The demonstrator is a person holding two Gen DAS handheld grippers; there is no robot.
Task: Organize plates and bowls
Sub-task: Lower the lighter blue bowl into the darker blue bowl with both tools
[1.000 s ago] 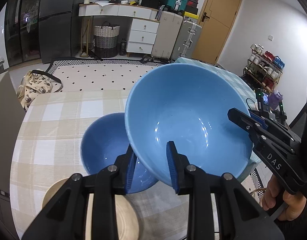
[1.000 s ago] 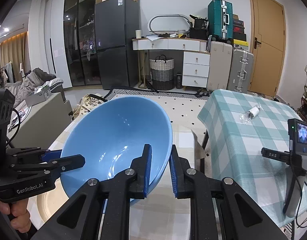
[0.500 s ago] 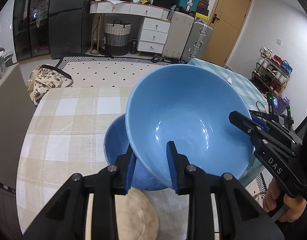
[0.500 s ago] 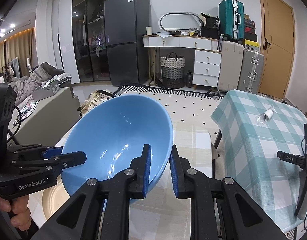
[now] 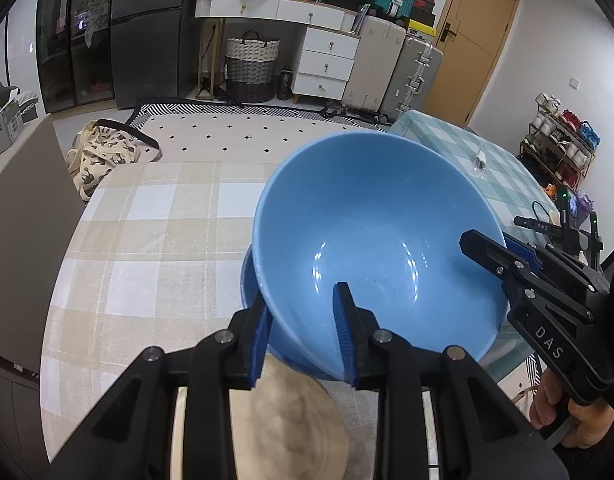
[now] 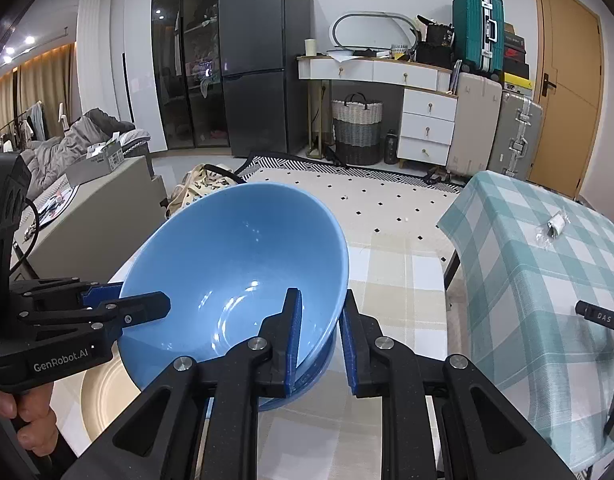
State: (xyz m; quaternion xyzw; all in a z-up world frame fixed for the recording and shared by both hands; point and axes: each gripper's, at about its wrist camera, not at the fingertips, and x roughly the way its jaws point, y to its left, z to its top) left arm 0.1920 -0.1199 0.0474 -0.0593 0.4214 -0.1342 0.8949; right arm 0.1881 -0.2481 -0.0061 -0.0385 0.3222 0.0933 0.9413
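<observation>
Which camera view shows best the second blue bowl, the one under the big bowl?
The left wrist view: the lower blue bowl shows a strip of rim and wall left of the big blue bowl. The right wrist view shows only a small part between the tool fingers.

The bowl [image 5: 371, 240] fills the space between both tongs; a second bowl [image 5: 249, 280] sits directly under it (cloth [image 5: 155, 240] left of them lies bare), plate [image 5: 299, 420] nearer.

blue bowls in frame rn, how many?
2. The large blue bowl is held tilted by the left gripper and right gripper, each clamped on its rim. A second blue bowl sits under it on the table, mostly covered. More could be hidden beneath.
</observation>
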